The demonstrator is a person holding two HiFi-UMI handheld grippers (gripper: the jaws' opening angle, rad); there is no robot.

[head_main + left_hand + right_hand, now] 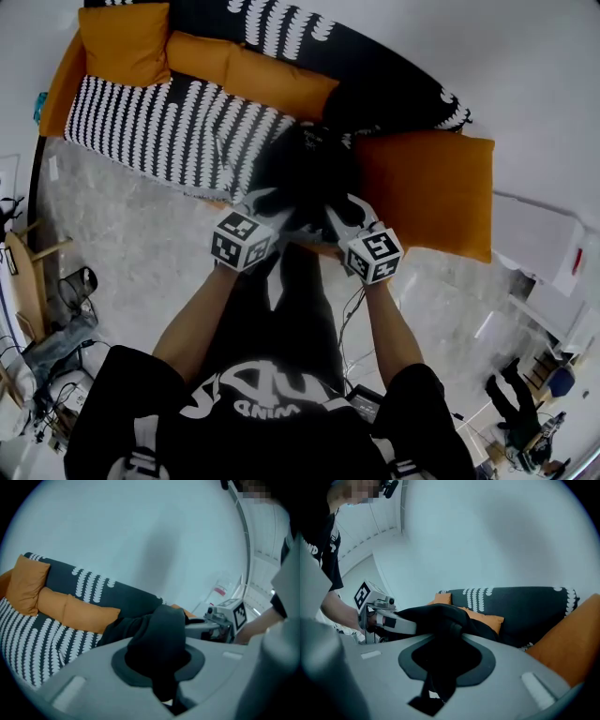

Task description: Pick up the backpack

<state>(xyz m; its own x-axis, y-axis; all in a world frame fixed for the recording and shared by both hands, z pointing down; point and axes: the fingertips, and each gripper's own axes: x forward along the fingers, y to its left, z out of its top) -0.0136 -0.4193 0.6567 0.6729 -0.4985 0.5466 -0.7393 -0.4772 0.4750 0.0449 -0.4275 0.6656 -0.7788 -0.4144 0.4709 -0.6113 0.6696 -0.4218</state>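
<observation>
The backpack (305, 169) lies at the front of the sofa (141, 122), between the long orange bolster (253, 70) and the big cushion (427, 192), and both claws have hold of it. The left claw (159, 660) is pressed together on a thick fold of black fabric, and the right claw (443, 663) pinches a similar fold just beside it (a strap or the top of the bag, I cannot tell which). The main risk, as I judge it, is the grip itself. Soft cloth bunched between the jaws can creep out once the bag's full weight hangs from it. If one side slips first, the load swings onto the other claw and the bag twists or drops back onto the sofa. The two holds are close together near the top, so the body of the bag can sag and sway below them, and a fast lift would make that worse. In the head view the claws hide the bag's lower part, so I cannot tell whether it is clear of the sofa. A trailing strap caught under the cushion could drag the cushion along or tug the fabric free.
</observation>
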